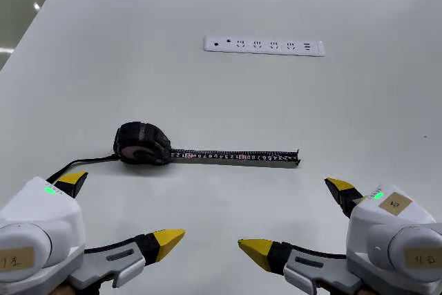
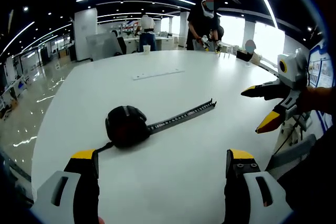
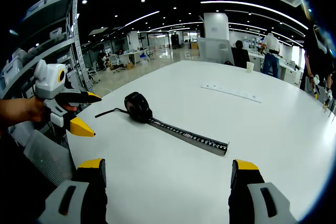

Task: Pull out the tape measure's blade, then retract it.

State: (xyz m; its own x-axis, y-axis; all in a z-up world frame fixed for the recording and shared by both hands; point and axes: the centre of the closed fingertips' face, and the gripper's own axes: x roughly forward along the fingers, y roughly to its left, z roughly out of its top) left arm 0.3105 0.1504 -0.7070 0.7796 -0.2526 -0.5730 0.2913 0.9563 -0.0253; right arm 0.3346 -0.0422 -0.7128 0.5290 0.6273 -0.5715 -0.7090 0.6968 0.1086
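Note:
A black tape measure (image 1: 142,144) lies on the white table (image 1: 228,94), its blade (image 1: 235,157) drawn out to the right and resting flat, ending in a hook (image 1: 297,157). A black strap (image 1: 79,164) trails off its left side. My left gripper (image 1: 121,208) is open near the table's front edge, below and left of the case, with nothing between its yellow-tipped fingers. My right gripper (image 1: 293,215) is open too, below the blade's end. The case (image 2: 126,125) and blade (image 2: 184,115) lie ahead in the left gripper view, and the case (image 3: 137,106) and blade (image 3: 191,136) in the right gripper view.
A white power strip (image 1: 264,45) lies flat farther back on the table. In the gripper views several people stand at the table's far side, with an office hall behind them.

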